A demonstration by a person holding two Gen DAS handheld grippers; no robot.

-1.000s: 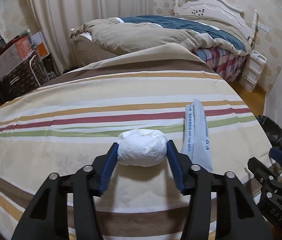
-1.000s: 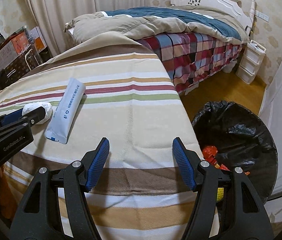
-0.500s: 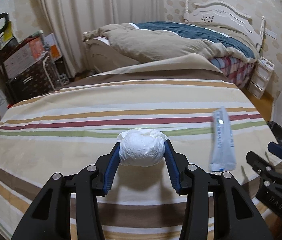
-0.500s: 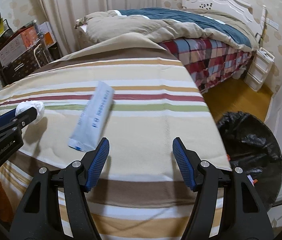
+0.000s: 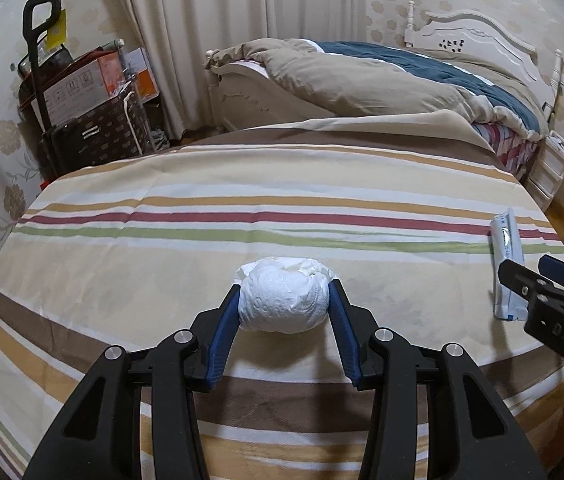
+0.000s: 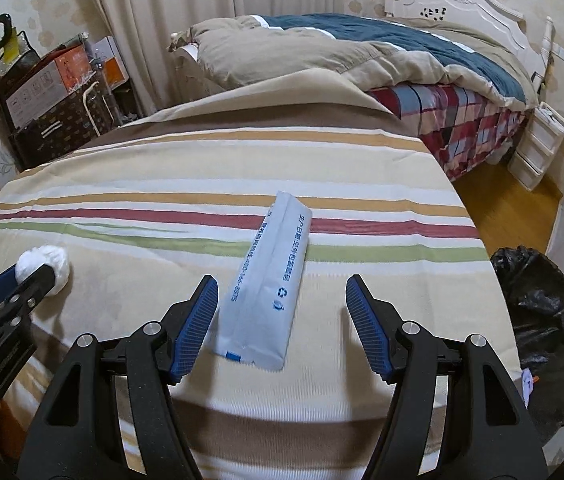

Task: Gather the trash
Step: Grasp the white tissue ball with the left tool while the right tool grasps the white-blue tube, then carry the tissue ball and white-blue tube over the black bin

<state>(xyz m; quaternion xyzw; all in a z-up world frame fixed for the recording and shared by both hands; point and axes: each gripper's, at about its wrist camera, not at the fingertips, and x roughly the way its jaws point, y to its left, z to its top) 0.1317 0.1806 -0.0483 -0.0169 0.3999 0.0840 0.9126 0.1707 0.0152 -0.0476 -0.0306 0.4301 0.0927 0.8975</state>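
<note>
Near the striped cover's [image 6: 122, 184] right edge lies the pouch [image 6: 268, 284].

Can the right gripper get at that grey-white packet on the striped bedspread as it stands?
Probably yes. The right gripper is open and empty, with the packet lying flat right ahead between its fingers, nothing on top. The left gripper, off to the side, is shut on the tissue wad.

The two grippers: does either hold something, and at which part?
The left gripper holds the crumpled white paper ball, pads on its two sides. The right gripper holds nothing; the pale blue packet lies between its open jaws.
</note>
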